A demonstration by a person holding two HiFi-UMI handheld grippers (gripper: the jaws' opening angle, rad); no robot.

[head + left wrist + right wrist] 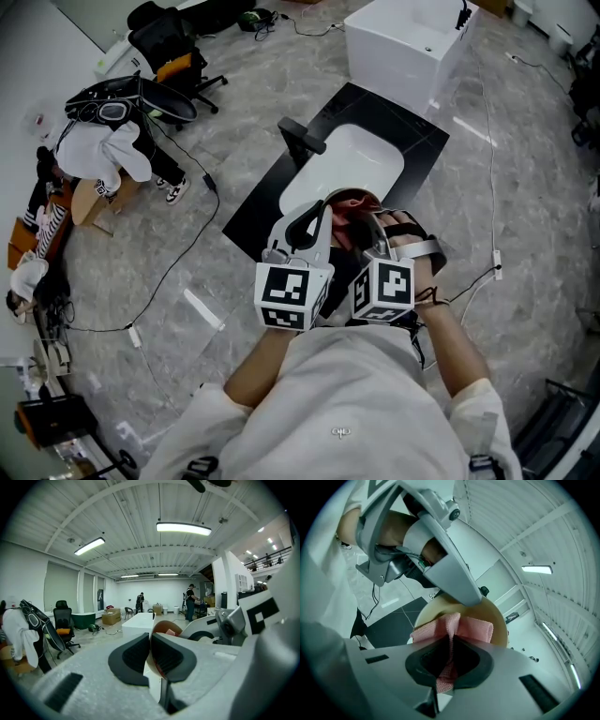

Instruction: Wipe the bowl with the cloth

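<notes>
In the head view both grippers are held close together over the sink. A tan bowl is tilted up between them. My left gripper is shut on the bowl's rim; in the left gripper view the thin rim of the bowl runs between the two dark pads of the left gripper. My right gripper is shut on a pink cloth, and the cloth lies bunched against the inside of the bowl. The cloth shows reddish between the grippers in the head view, beside the right gripper.
Below the grippers lie a black counter, its white sink basin and a black faucet. A white tub stands behind. An office chair, piled clothes and floor cables lie to the left.
</notes>
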